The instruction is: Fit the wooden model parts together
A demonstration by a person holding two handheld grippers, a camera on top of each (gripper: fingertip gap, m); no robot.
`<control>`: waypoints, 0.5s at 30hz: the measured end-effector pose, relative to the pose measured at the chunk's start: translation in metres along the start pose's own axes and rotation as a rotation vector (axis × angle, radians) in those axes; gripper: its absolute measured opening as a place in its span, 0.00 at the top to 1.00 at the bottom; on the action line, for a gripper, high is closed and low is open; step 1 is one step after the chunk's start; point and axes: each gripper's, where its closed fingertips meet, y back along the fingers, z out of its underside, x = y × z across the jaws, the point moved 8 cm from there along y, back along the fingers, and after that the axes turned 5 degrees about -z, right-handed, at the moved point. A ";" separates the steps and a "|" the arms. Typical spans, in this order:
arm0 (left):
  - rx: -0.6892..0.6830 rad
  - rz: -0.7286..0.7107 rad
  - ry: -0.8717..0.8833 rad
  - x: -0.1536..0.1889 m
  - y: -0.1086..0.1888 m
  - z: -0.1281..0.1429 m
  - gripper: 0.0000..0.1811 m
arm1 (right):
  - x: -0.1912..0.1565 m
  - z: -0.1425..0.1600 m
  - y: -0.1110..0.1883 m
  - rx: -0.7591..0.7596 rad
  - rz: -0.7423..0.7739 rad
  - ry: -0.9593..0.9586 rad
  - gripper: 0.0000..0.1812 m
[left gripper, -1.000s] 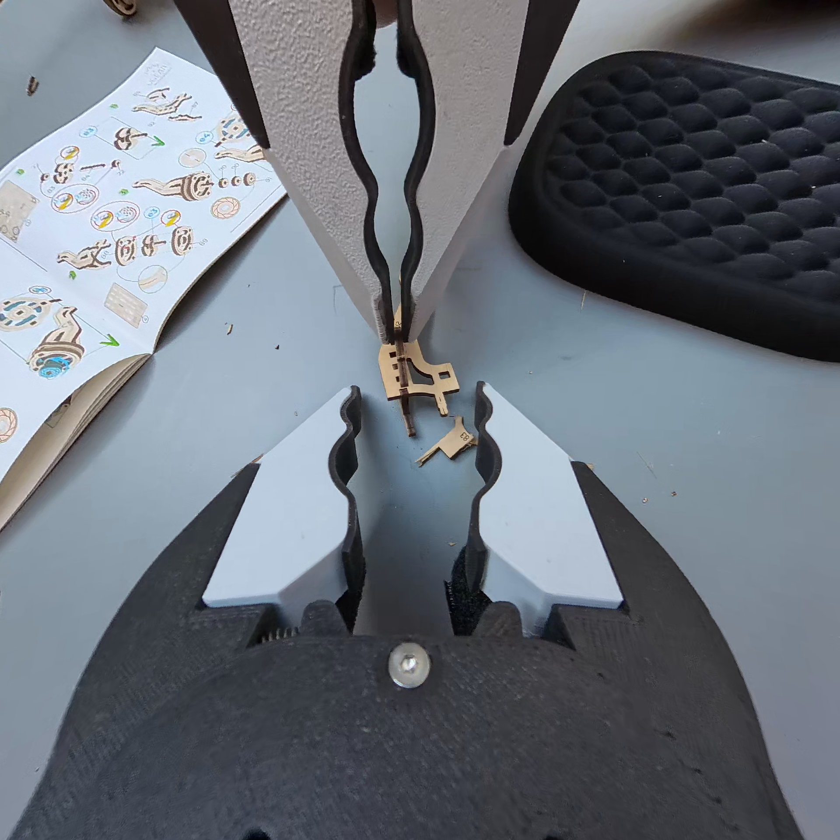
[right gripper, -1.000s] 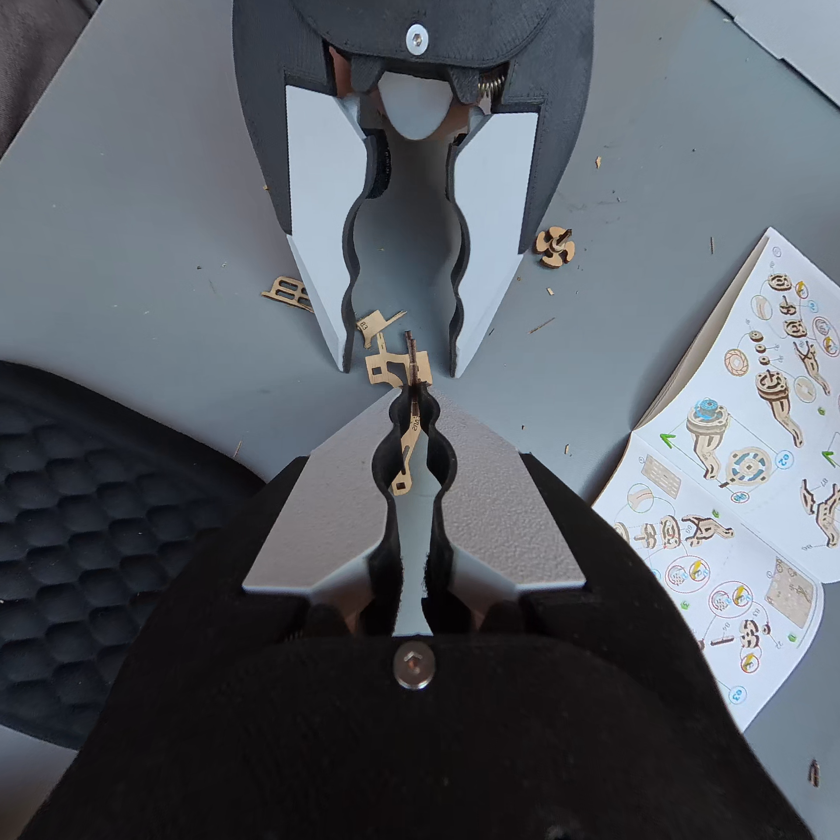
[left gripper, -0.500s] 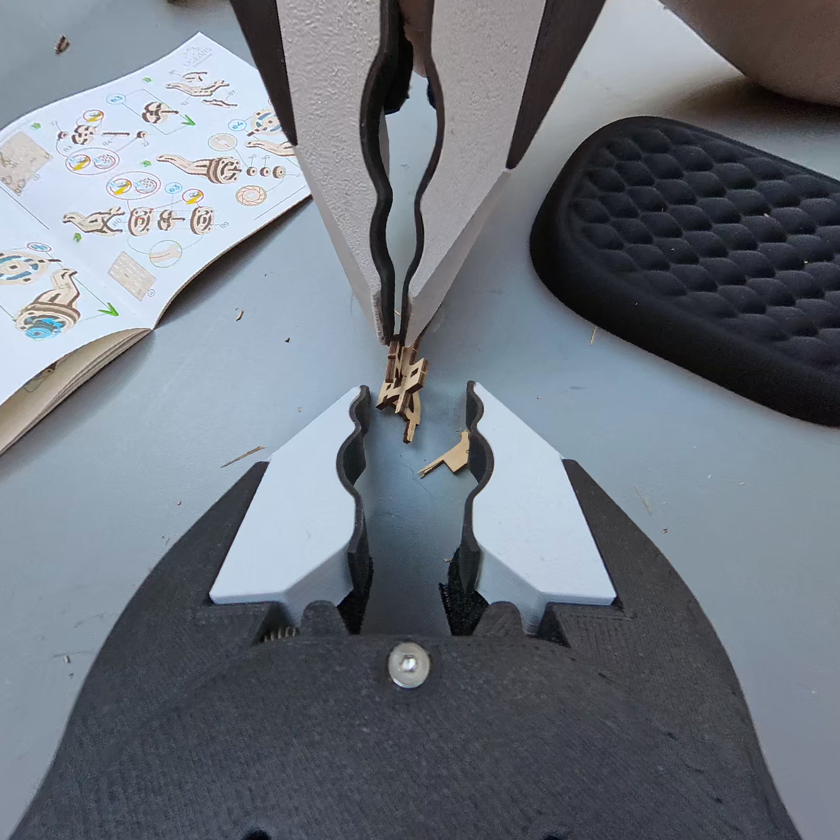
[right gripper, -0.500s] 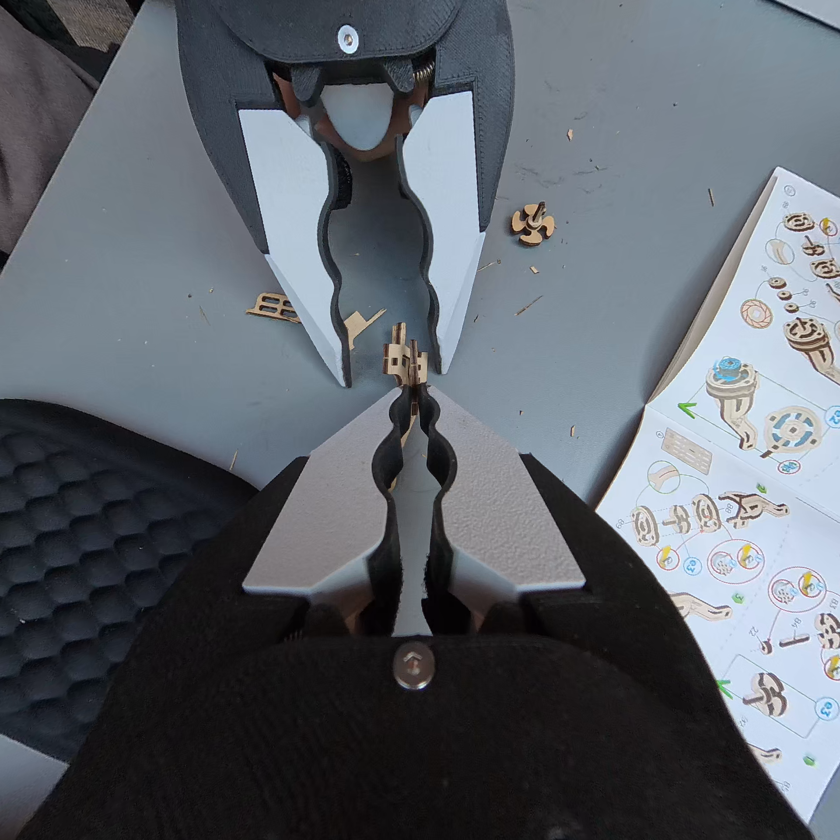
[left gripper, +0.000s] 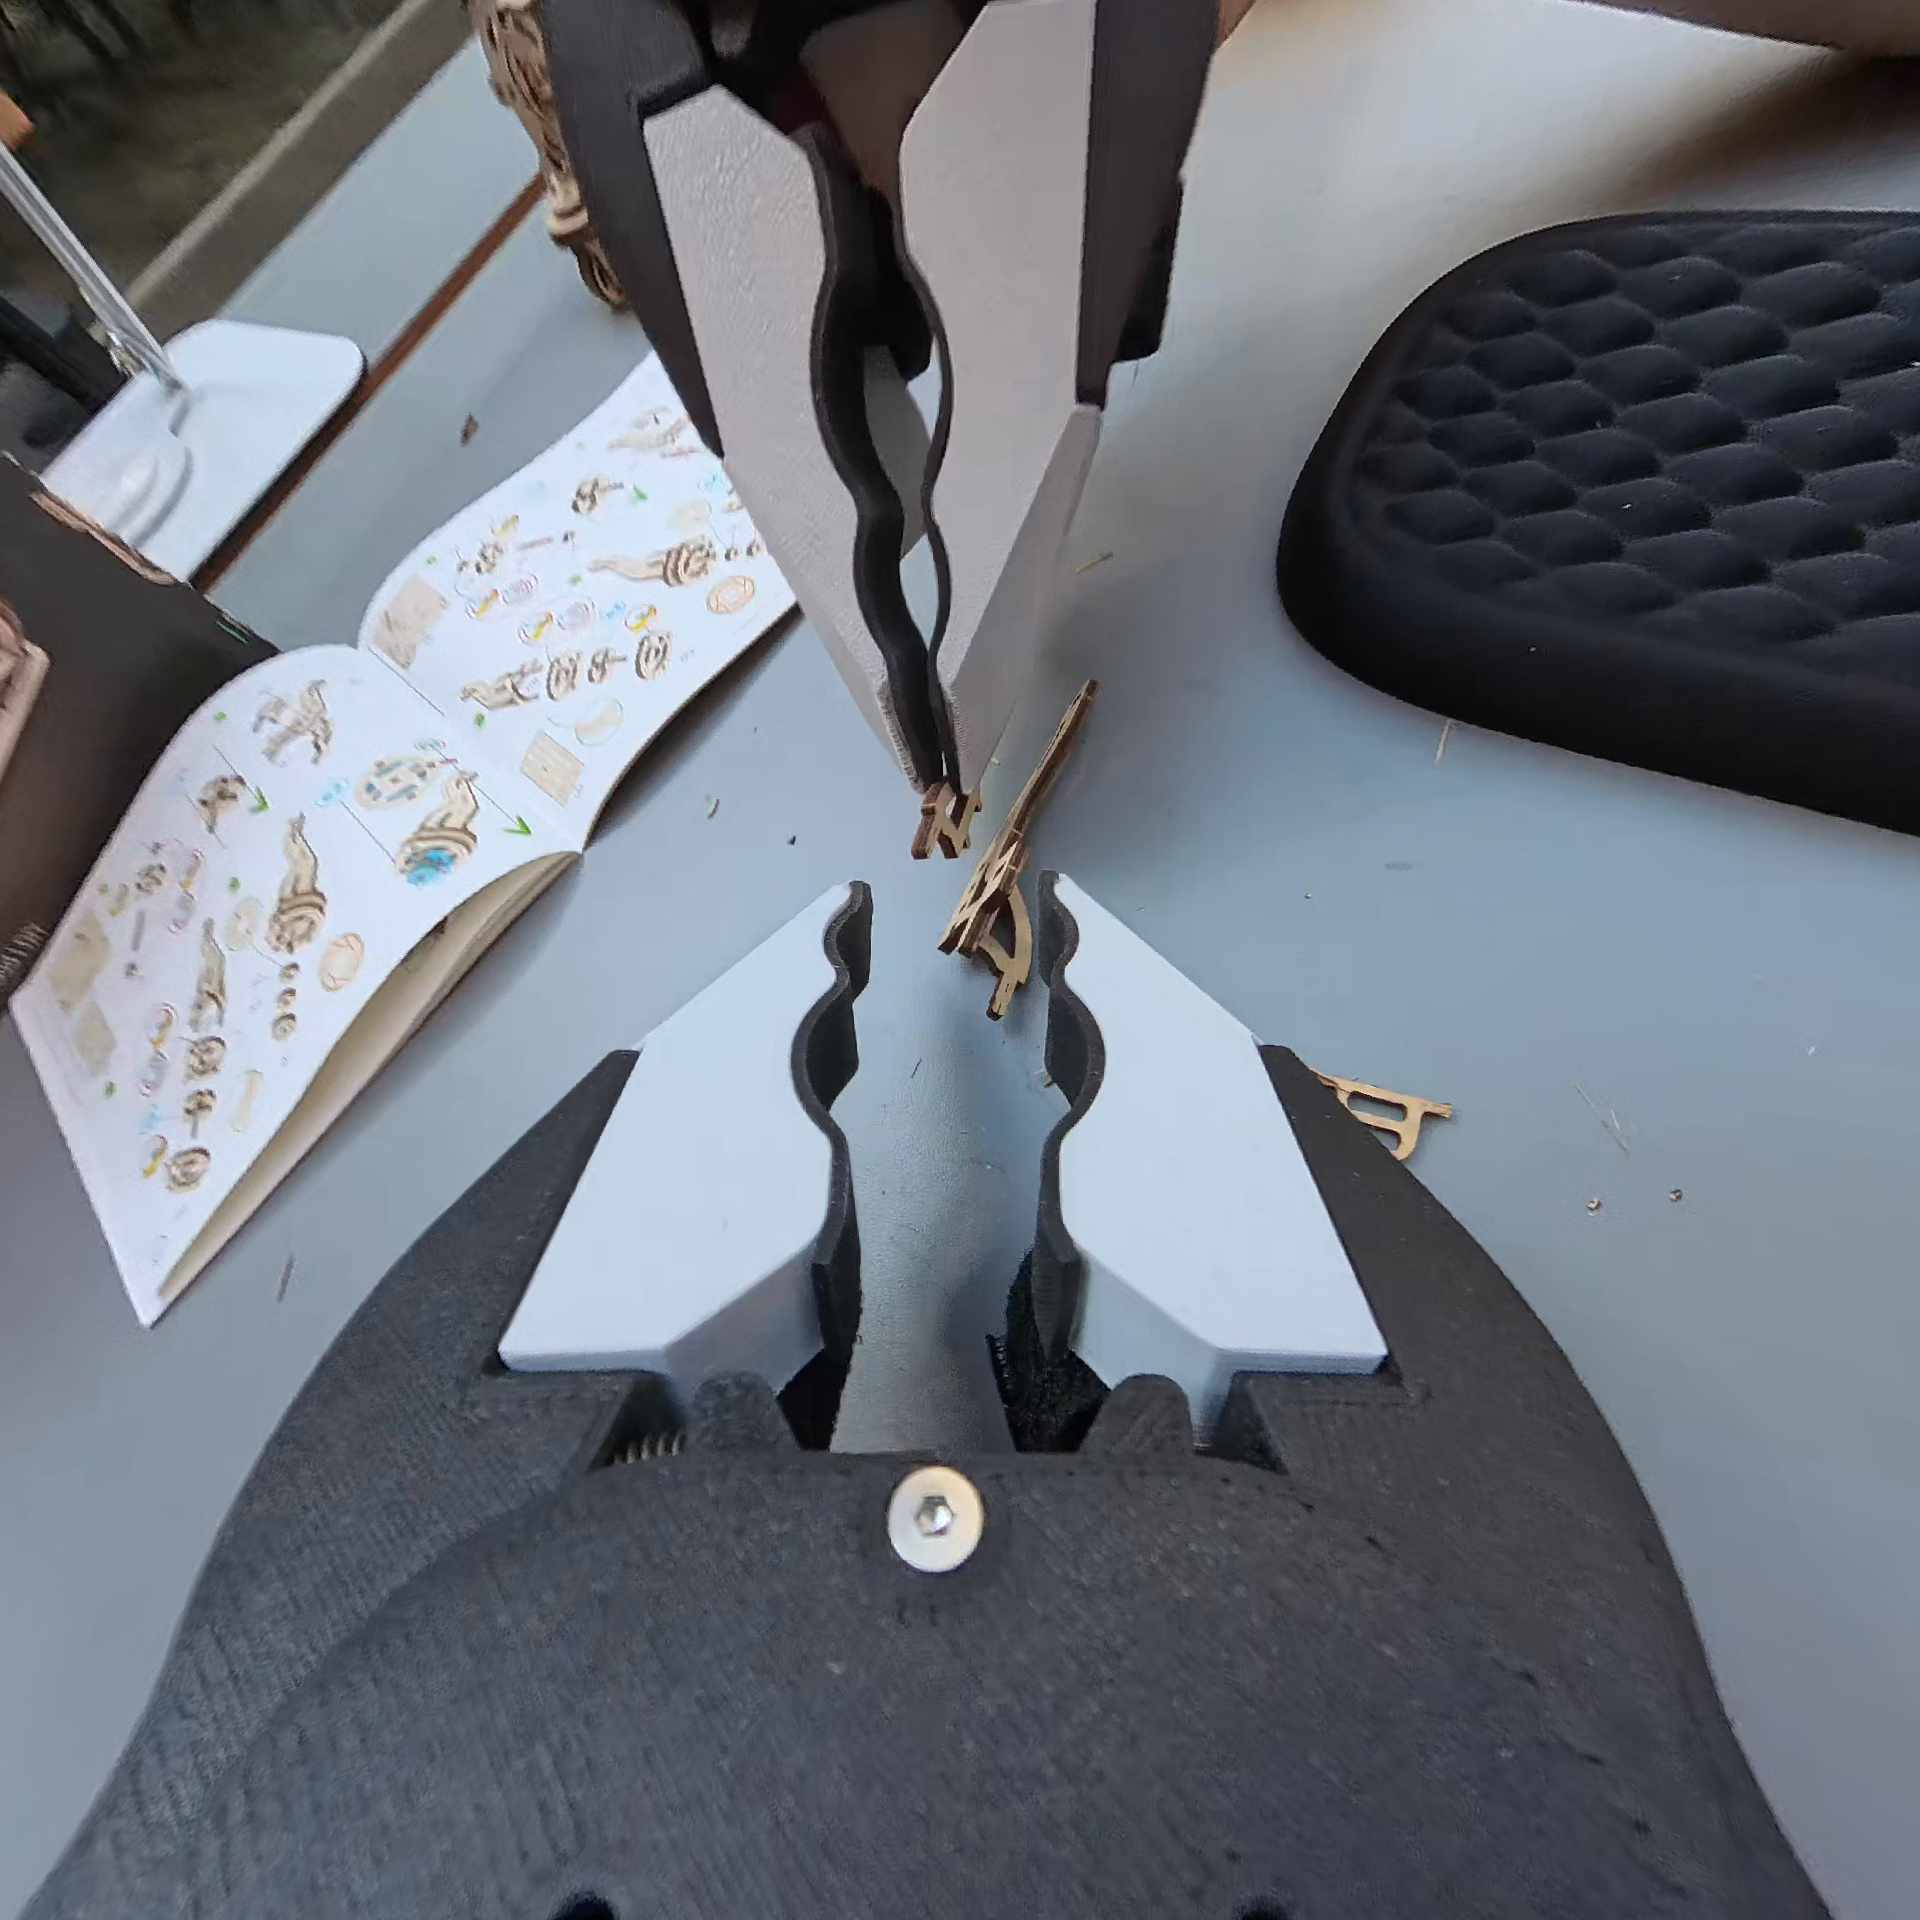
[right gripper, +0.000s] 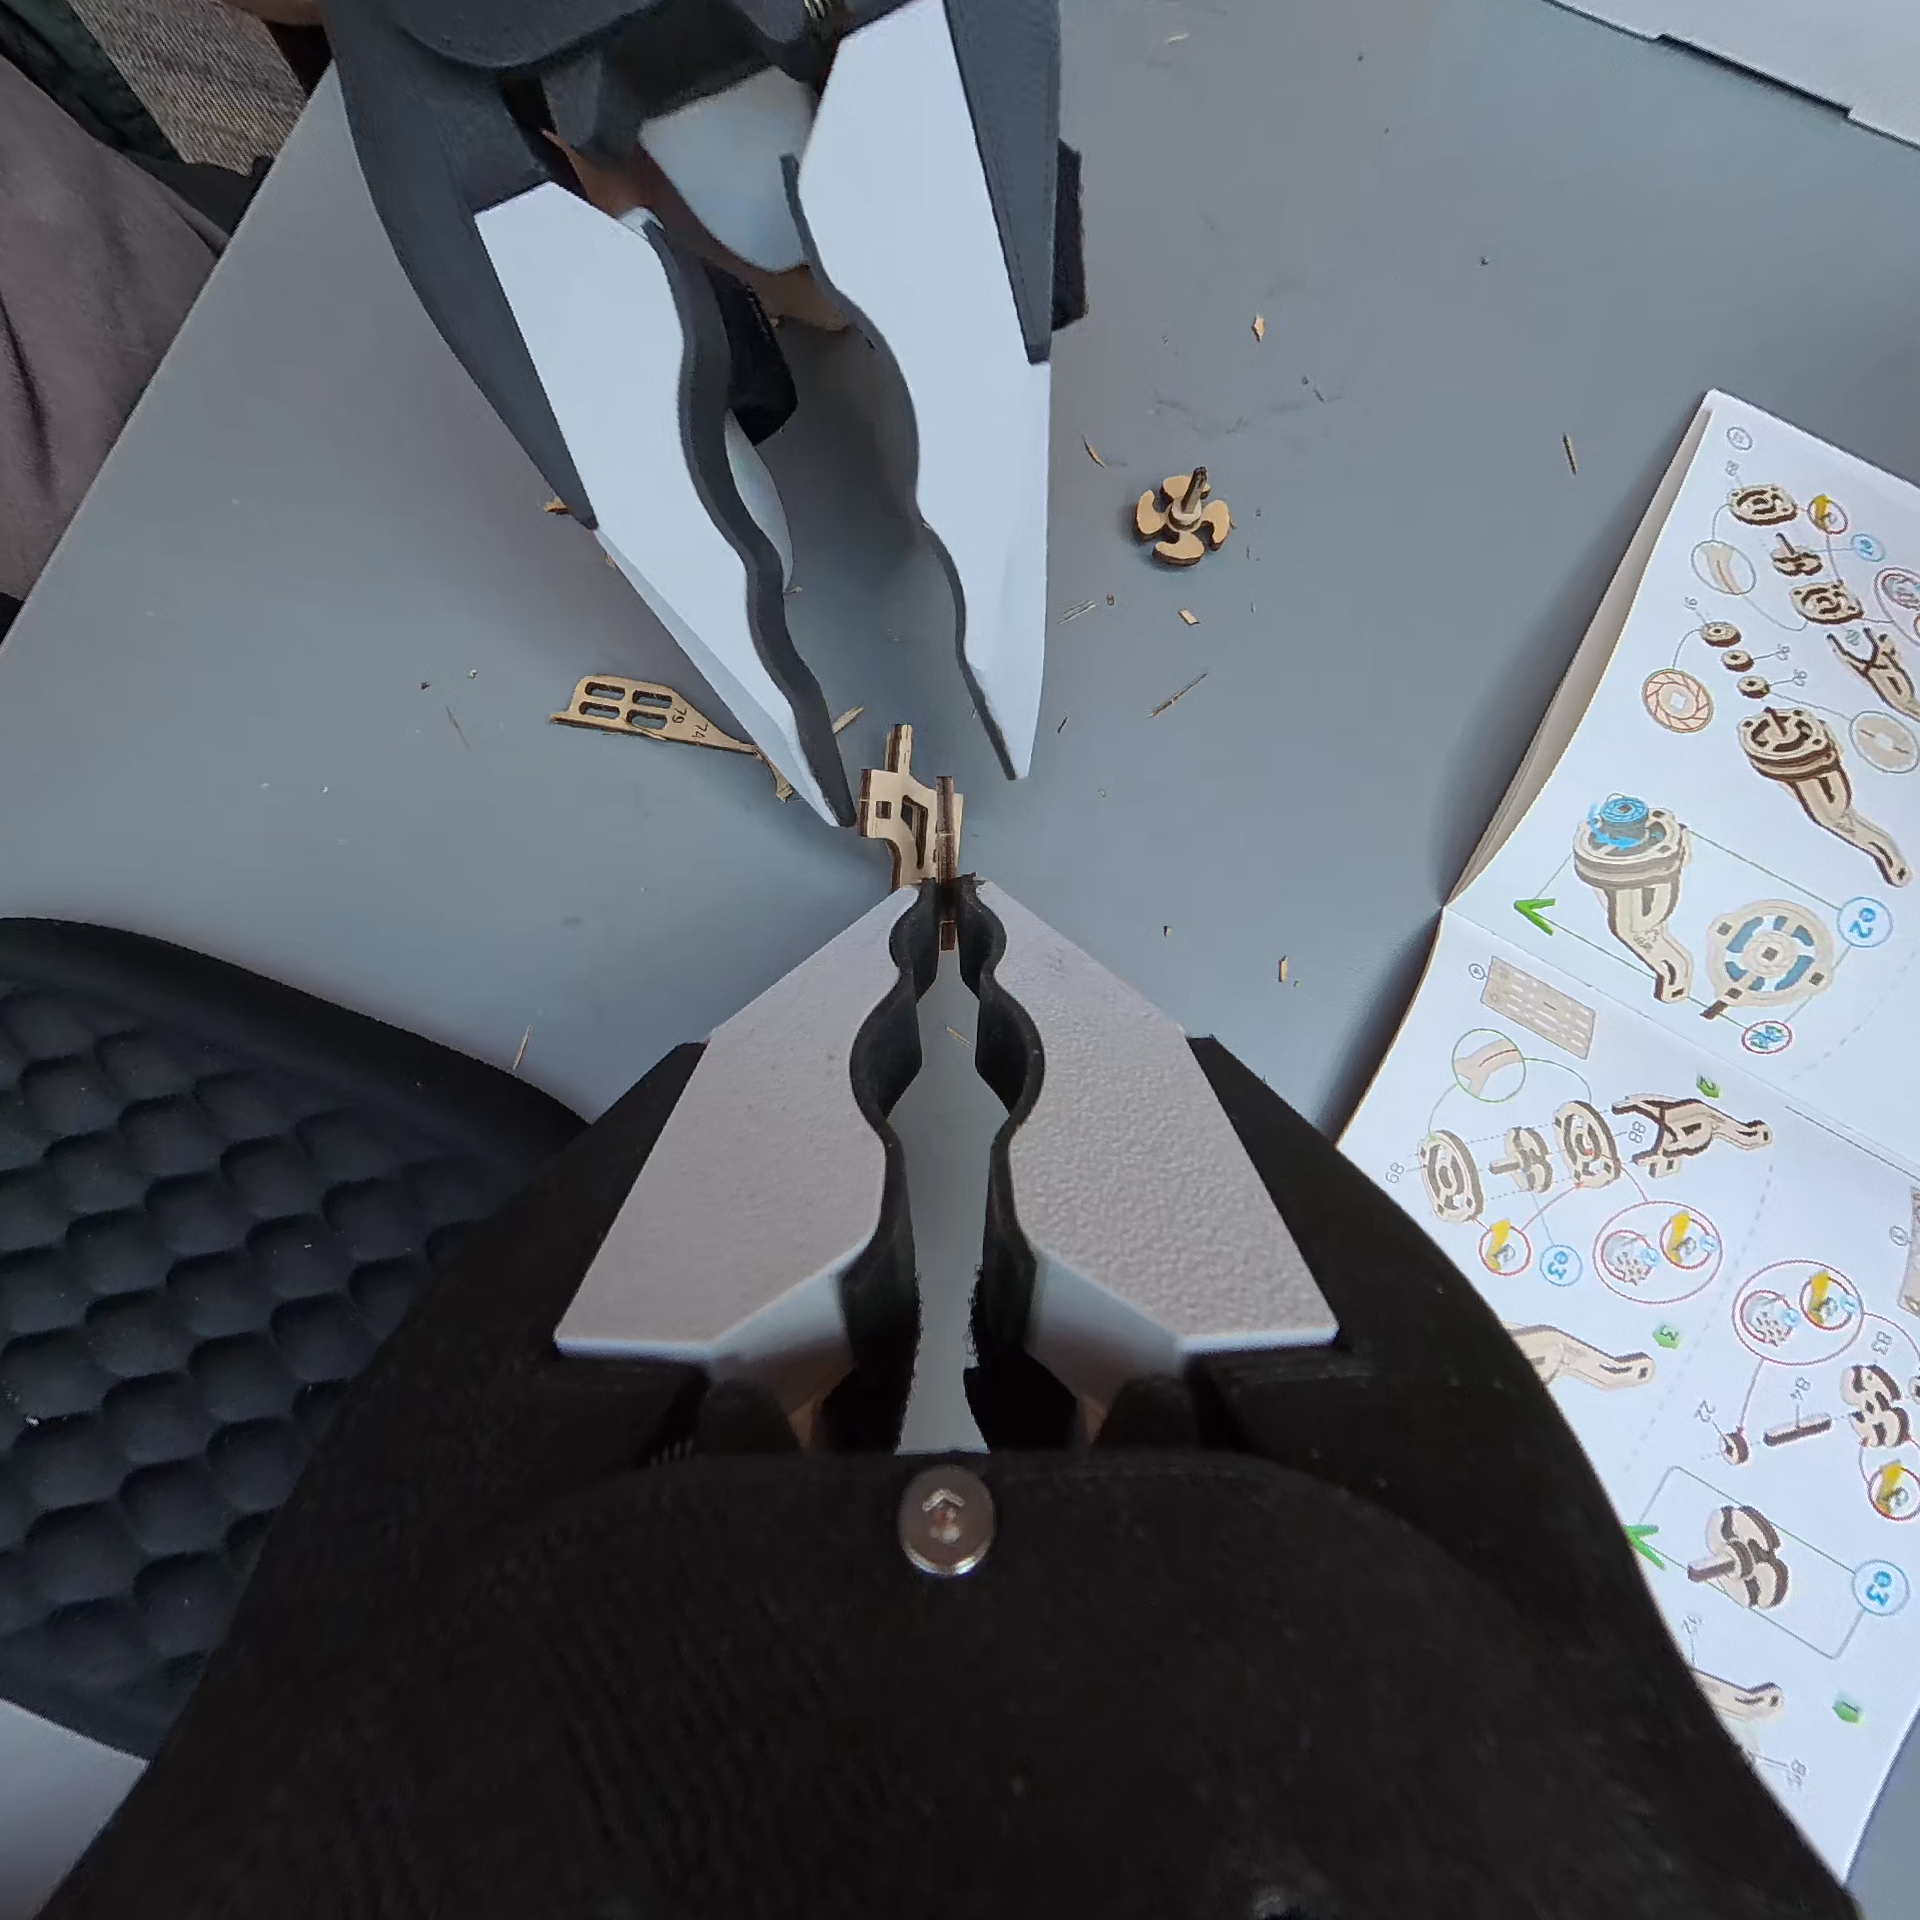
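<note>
My right gripper (right gripper: 943,896) is shut on a thin wooden strip (right gripper: 944,831), seen edge-on. A flat, notched wooden part (right gripper: 896,821) sits against that strip; I cannot tell if they are slotted together. In the left wrist view the right gripper (left gripper: 940,774) comes down from above, pinching a small wooden piece (left gripper: 945,821). The longer notched part (left gripper: 1013,862) tilts beside it. My left gripper (left gripper: 953,891) is open and empty, with its right fingertip (left gripper: 1047,904) close against the notched part. It enters the right wrist view from above (right gripper: 930,795).
An open instruction booklet (left gripper: 364,831) (right gripper: 1714,1039) lies on the grey table. A black honeycomb pad (left gripper: 1662,499) (right gripper: 208,1247) lies opposite. Loose parts: a flat windowed piece (right gripper: 644,712) (left gripper: 1382,1117) and a propeller-shaped piece (right gripper: 1179,520). A white stand base (left gripper: 208,416) sits at the far left. My two grippers' fingertips are within a few centimetres of each other.
The right gripper has turned the held wooden parts, and the notched part now tilts toward the left gripper's right finger. Both grippers have tilted. The left gripper stayed open.
</note>
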 end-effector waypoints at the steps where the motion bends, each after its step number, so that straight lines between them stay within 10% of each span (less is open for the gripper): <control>1: 0.026 -0.013 -0.050 0.001 0.003 -0.001 0.84 | 0.000 0.001 0.001 0.004 0.000 -0.003 0.99; 15: -0.041 -0.118 -0.618 0.016 -0.007 0.000 0.94 | 0.011 0.010 0.013 0.090 -0.057 -0.139 0.99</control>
